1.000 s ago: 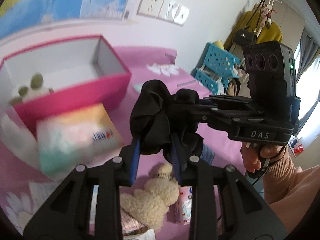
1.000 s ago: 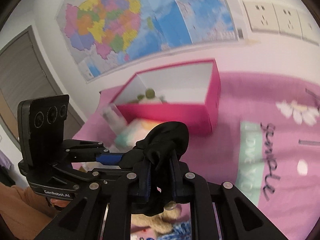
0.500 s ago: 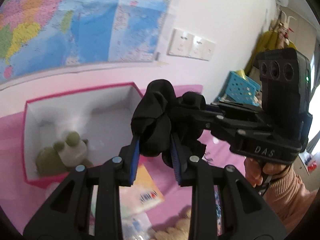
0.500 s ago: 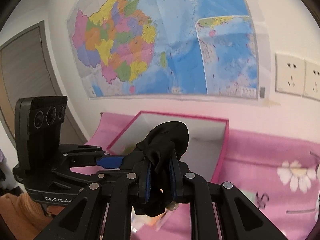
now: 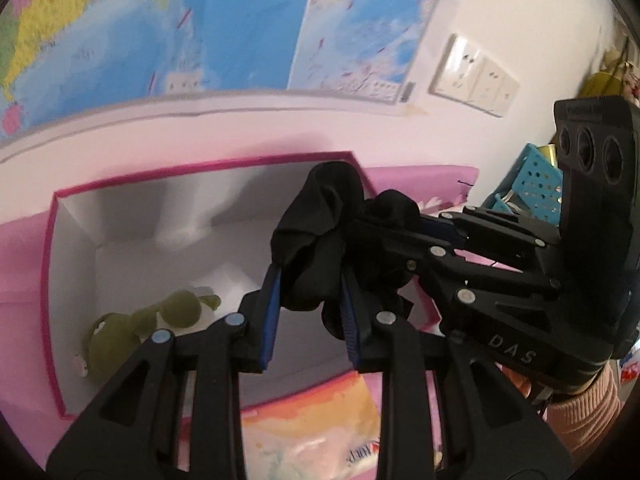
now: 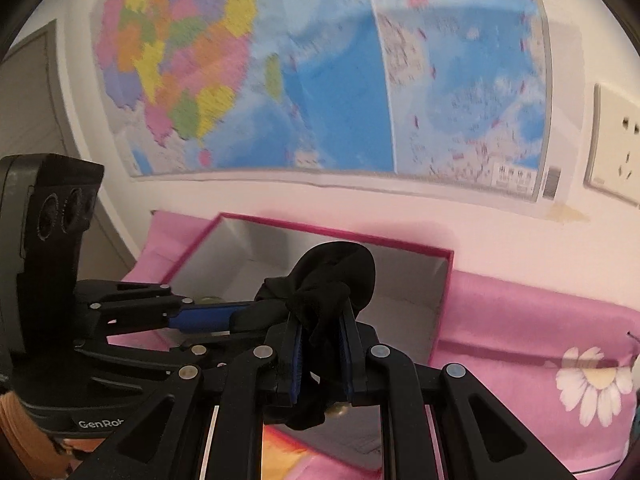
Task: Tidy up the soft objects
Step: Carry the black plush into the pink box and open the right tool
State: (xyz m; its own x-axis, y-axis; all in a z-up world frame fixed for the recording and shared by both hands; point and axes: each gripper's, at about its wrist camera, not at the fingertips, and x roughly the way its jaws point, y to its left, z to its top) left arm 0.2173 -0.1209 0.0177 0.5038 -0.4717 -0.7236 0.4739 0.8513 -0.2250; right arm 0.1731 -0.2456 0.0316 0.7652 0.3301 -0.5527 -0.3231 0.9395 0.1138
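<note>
A crumpled black cloth (image 5: 320, 240) is gripped by both grippers at once. My left gripper (image 5: 310, 280) is shut on one part of it, and my right gripper (image 6: 320, 320) is shut on another part (image 6: 332, 280). The right gripper also shows in the left wrist view (image 5: 400, 224), coming in from the right. The cloth hangs above the open pink box (image 5: 51, 280) with white inner walls, also in the right wrist view (image 6: 446, 280). A green plush toy (image 5: 140, 324) lies inside the box at its left.
A colourful tissue pack (image 5: 312, 432) lies on the pink flowered sheet (image 6: 520, 320) in front of the box. A map (image 6: 320, 60) and wall sockets (image 5: 476, 76) are on the wall behind. A blue basket (image 5: 536, 176) stands at the far right.
Both grippers have carried the black cloth up and forward from above the teddy bear and tissue pack to above the pink box. Both stay shut on it.
</note>
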